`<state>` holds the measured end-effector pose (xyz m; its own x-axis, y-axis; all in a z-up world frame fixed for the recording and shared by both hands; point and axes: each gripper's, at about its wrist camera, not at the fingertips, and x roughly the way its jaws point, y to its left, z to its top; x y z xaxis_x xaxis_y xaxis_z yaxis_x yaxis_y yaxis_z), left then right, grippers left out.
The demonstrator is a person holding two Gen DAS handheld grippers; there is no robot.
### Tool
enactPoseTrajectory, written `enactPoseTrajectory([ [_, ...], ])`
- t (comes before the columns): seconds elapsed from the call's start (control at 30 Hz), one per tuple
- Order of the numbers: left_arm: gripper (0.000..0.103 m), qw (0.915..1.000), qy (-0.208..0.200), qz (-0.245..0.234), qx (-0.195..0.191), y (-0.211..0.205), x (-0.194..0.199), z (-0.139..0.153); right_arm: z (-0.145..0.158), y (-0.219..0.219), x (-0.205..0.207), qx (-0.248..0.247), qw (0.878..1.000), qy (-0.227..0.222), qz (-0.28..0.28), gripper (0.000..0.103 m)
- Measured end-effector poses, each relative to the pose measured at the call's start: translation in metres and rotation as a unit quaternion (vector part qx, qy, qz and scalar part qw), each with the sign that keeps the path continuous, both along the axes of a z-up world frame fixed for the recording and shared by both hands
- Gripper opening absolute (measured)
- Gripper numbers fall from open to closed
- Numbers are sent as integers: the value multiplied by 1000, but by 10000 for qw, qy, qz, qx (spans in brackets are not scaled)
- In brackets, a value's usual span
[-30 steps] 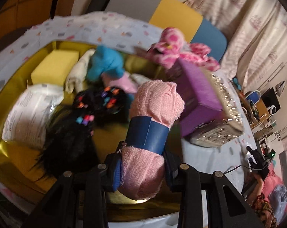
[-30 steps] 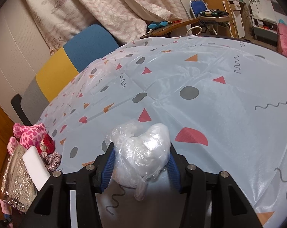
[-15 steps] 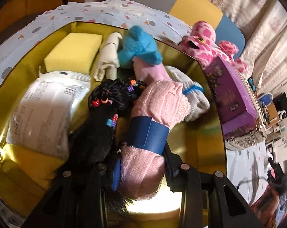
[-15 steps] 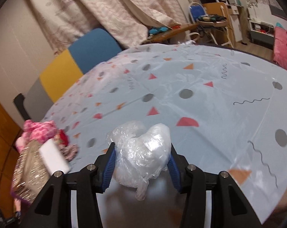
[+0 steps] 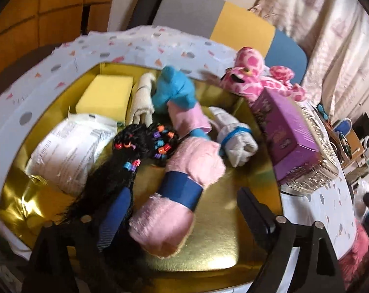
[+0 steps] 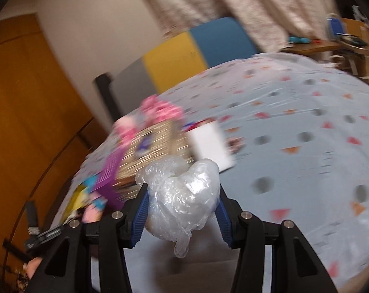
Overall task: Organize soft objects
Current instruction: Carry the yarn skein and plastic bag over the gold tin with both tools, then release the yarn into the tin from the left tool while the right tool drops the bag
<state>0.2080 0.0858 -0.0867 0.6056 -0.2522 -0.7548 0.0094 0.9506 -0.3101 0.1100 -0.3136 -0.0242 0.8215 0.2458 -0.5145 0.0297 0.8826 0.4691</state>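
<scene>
In the left wrist view a pink rolled towel (image 5: 184, 190) with a blue band lies on the floor of the gold box (image 5: 233, 232). My left gripper (image 5: 184, 193) straddles it, and its jaws are opening, with the pads off the towel on both sides. Beside the towel in the box are a black beaded wig (image 5: 126, 156), a white packet (image 5: 69, 146), a yellow sponge (image 5: 106, 95), a cream cloth (image 5: 143, 97), a blue plush (image 5: 174, 90) and a white rolled sock (image 5: 235, 136). My right gripper (image 6: 183, 188) is shut on a crumpled clear plastic bag (image 6: 182, 195), held above the patterned tablecloth (image 6: 294, 146).
A purple box (image 5: 287, 136) leans on a glittery box (image 5: 316, 171) right of the gold box, with a pink spotted plush (image 5: 250, 73) behind them. In the right wrist view the glittery box (image 6: 155, 146) and a white card (image 6: 209, 144) lie ahead. A multicoloured chair back (image 5: 243, 29) stands behind the table.
The left jaws have spread and let go of the pink towel, which now rests in the gold box. The right gripper has swung left and upward with the plastic bag, towards the boxes.
</scene>
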Motion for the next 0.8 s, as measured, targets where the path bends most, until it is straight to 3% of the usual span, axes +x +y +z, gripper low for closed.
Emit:
enactPoseTrajectory([
  [0.17, 91, 9993, -284, -51, 231, -2, -17, 10, -3, 67, 12, 97, 9970, 100, 761, 50],
  [0.47, 92, 9979, -505, 101, 381, 12, -39, 20, -11, 139, 28, -150, 9895, 216, 1424, 51],
  [0.67, 92, 9963, -650, 361, 429, 27, -42, 25, -9, 182, 47, -675, 9796, 259, 1875, 52],
  [0.8, 92, 9957, -641, 547, 375, 42, -44, 25, -11, 211, 56, -1272, 9657, 232, 2251, 52],
])
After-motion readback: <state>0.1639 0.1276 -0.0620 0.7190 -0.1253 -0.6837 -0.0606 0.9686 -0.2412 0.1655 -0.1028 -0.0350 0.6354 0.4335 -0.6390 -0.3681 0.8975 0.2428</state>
